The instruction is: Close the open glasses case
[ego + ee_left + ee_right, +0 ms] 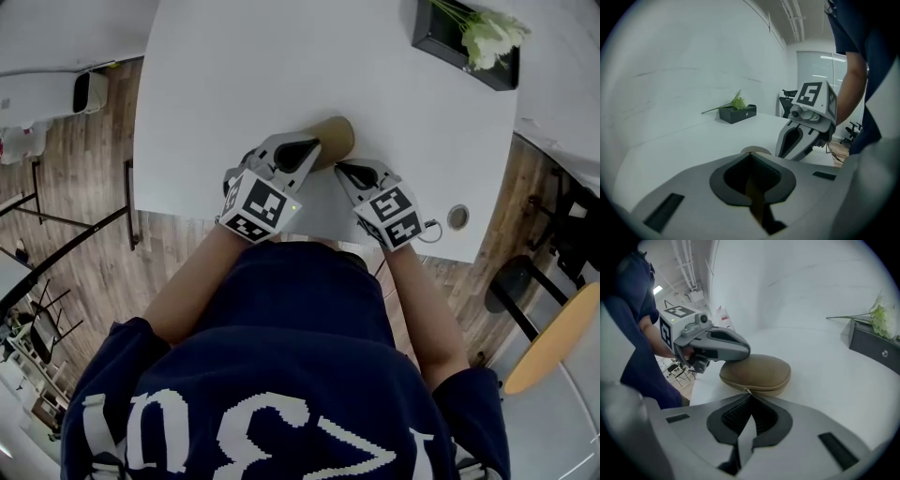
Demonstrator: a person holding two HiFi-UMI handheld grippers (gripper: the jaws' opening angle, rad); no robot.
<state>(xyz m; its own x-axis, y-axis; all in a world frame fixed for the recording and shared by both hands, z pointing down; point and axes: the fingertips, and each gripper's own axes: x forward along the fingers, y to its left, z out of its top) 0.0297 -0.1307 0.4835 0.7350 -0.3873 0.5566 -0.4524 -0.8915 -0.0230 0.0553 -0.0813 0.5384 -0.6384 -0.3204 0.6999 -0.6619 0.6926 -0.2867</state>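
Observation:
A tan zip-up glasses case (333, 134) lies on the white table (234, 75) near its front edge, and its lid is down. In the right gripper view the case (757, 373) shows a zip seam along its front, with a small metal pull (746, 390). My left gripper (317, 148) is shut and rests on the case's left end; the right gripper view shows it (744, 350) lying on the lid. My right gripper (750, 394) is shut, with its tips right at the zip pull. Whether they pinch the pull I cannot tell.
A black planter box (464, 42) with white flowers stands at the table's far right. A round cable hole (457, 217) sits near the front right corner. The table's front edge (187, 217) runs just under my hands. A yellow stool (553, 342) stands on the floor at right.

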